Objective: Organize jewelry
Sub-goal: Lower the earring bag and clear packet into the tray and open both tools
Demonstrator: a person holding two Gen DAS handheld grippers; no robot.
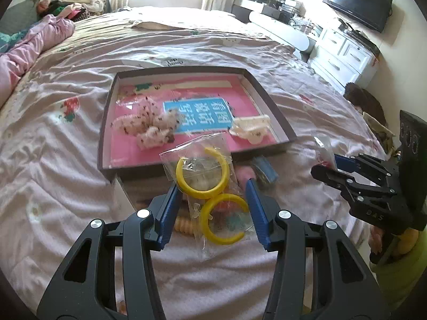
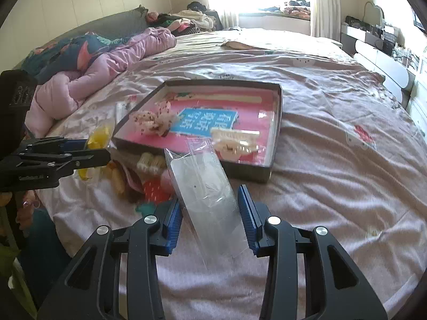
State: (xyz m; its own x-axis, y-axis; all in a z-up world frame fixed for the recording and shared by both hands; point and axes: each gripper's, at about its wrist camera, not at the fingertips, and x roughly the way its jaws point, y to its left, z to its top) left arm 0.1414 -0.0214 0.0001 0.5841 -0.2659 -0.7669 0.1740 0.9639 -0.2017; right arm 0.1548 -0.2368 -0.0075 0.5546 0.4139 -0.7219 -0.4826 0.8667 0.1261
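Yellow plastic bangles in a clear bag are gripped by the left gripper fingers, above the bed. Right gripper fingers clamp a clear empty-looking plastic pouch. Step: carrying to the shallow dark cardboard tray. Next: clear its near rim, drop in the open pink area.

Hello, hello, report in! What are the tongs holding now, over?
Left tongs shut on bag of yellow bangles. Right tongs shut on clear packet. Tray ahead, path clear.
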